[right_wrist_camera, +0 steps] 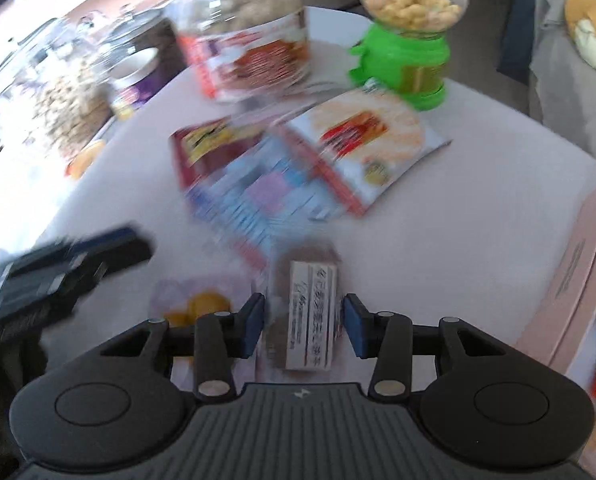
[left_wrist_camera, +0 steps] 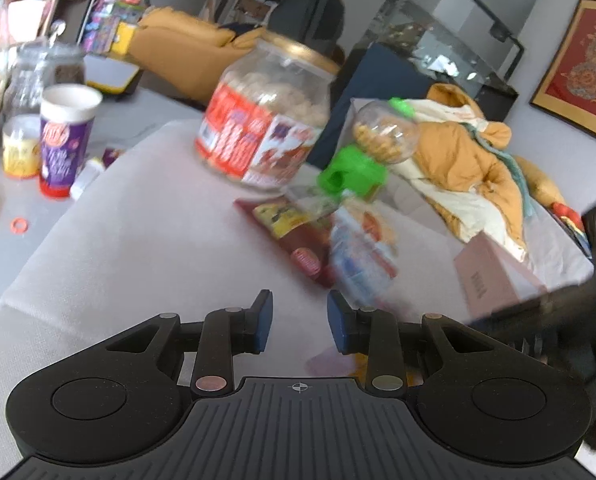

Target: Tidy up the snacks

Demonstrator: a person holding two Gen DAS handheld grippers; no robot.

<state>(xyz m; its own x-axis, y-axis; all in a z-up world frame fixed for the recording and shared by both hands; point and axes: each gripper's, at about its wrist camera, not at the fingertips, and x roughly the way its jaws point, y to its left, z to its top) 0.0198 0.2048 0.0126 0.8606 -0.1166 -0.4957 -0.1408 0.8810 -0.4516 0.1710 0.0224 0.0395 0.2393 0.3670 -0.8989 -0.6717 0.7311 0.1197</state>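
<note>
The right gripper [right_wrist_camera: 303, 326] points down at a small clear packet with a brown snack and a white label [right_wrist_camera: 309, 320]. The packet sits between its blue-padded fingers [right_wrist_camera: 252, 326]. The picture is too blurry to tell if the pads are squeezing it.

The left gripper [left_wrist_camera: 299, 322] stays low over the pale desk [left_wrist_camera: 138, 220]. Its fingers [left_wrist_camera: 264, 322] are a little apart with nothing between them.

Farther back on the desk stands a big clear jar with a gold lid and a red label [left_wrist_camera: 266, 116], full of pale round snacks. Just beside it is a green candy dispenser with a clear ball top [right_wrist_camera: 407, 32], filled with yellow balls. In front of them lie flat bags, overlapping: a dark red bag with a yellow patch [right_wrist_camera: 206, 148], a blue and white bag [right_wrist_camera: 258, 200] and a white bag with a red mark [right_wrist_camera: 369, 140]. A purple cup with a white rim [left_wrist_camera: 64, 136] stands off to the side. A pink box [left_wrist_camera: 493, 280] lies at the desk's edge.
</note>
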